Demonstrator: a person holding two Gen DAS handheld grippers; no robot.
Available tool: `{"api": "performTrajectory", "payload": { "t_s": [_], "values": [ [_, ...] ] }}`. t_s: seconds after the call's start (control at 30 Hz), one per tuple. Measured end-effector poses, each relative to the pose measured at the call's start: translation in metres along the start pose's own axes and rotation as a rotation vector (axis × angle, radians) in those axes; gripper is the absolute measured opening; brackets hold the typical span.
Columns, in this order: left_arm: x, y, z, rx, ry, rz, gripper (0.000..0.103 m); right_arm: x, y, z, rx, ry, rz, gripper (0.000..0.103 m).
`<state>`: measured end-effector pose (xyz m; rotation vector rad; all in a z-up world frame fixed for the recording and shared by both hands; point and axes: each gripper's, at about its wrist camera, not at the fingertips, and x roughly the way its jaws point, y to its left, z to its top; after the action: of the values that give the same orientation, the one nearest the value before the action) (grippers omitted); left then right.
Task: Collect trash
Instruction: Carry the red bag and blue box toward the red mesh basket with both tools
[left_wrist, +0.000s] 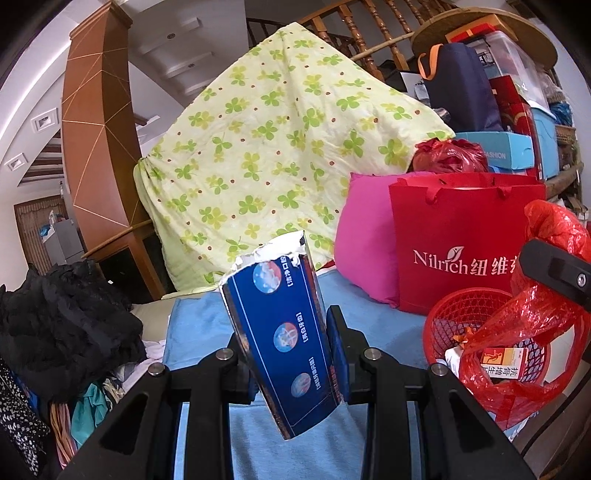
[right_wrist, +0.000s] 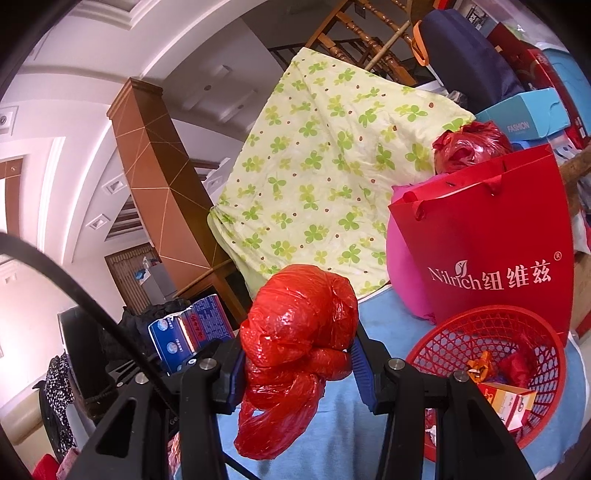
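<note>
The left gripper (left_wrist: 291, 354) points forward and slightly up, its two fingers (left_wrist: 338, 350) pressed against the sides of a torn blue box (left_wrist: 280, 332) held upright between them. The right gripper (right_wrist: 299, 362) sits level beside it, to the right, fingers (right_wrist: 364, 365) clamped around a crumpled red plastic bag (right_wrist: 295, 354) that bulges above and hangs below them

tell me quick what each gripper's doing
left gripper: shut on blue box
right gripper: shut on red bag
</note>
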<state>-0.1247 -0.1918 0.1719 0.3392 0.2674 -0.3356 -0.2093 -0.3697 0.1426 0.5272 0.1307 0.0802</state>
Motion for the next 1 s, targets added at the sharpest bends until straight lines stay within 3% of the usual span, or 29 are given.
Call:
{"api": "performTrajectory", "payload": {
  "t_s": [1.0],
  "values": [
    [0.007, -0.034, -0.003, 0.067, 0.022, -0.061, 0.034, -0.016, -0.033, -0.002, 0.066, -0.016, -0.044, 0.051]
  ]
}}
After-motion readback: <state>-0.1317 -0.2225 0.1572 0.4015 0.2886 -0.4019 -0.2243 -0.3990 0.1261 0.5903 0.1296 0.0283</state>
